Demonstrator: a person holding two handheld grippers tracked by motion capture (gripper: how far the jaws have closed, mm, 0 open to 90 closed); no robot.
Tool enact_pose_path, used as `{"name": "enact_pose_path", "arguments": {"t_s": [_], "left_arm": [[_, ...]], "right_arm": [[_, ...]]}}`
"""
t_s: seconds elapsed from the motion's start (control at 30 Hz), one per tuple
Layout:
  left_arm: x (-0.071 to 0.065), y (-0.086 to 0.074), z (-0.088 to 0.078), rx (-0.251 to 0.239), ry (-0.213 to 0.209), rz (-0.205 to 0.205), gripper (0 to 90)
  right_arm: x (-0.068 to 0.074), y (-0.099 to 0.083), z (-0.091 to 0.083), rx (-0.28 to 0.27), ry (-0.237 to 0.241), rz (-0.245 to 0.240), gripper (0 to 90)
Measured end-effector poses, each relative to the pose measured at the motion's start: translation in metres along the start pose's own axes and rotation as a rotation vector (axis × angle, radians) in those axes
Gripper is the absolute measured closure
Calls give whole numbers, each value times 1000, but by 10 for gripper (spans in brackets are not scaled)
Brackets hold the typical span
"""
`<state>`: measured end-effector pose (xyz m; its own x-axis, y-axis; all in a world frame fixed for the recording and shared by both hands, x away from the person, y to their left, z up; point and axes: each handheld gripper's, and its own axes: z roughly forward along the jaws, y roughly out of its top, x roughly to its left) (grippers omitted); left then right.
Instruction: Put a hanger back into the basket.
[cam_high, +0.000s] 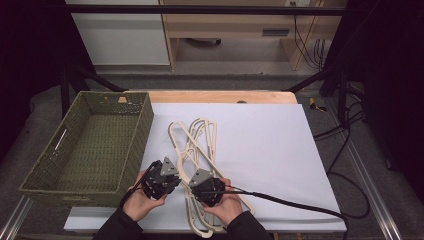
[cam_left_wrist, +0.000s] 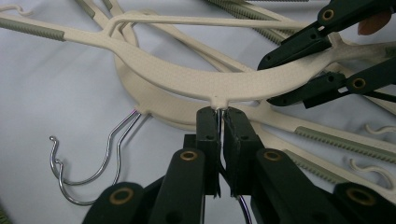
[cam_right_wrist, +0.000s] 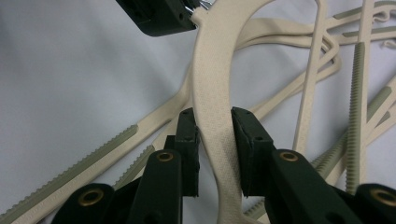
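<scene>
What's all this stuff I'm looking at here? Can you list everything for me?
Hangers: several, exact count unclear, cream with grey-green grips, piled on the sheet.
Metal hooks: two, silvery, lying on the sheet.
Basket: one, olive green woven, left side of the table.
Sheet: one, white, covering the table.
Left gripper: black, shut on a hanger's metal hook stem.
Right gripper: black, gripping a hanger's arm.
Hands: two, holding the grippers.

matt cream plastic hangers (cam_left_wrist: 187, 74) (finely textured), shiny metal hooks (cam_left_wrist: 88, 158), woven green basket (cam_high: 90, 145), smooth white sheet (cam_high: 280, 150).
</scene>
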<state>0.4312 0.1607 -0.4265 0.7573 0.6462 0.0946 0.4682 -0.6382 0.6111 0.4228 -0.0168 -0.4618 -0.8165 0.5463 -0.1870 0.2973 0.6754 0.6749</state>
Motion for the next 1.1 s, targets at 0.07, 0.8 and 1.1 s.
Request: {"name": "enact_pose_path", "arguments": {"t_s": [0.07, 0.8, 1.1], "left_arm": [[1, 0, -3, -19, -4, -5, 827], [29, -6, -101, -535, 35, -124, 158], [29, -6, -96, -531, 24, -135, 136]], "right_arm": [[0, 0, -1, -1, -7, -15, 751], [-28, 5, -47, -68, -100, 32, 827], [-59, -4, -79, -105, -164, 109, 869]]}}
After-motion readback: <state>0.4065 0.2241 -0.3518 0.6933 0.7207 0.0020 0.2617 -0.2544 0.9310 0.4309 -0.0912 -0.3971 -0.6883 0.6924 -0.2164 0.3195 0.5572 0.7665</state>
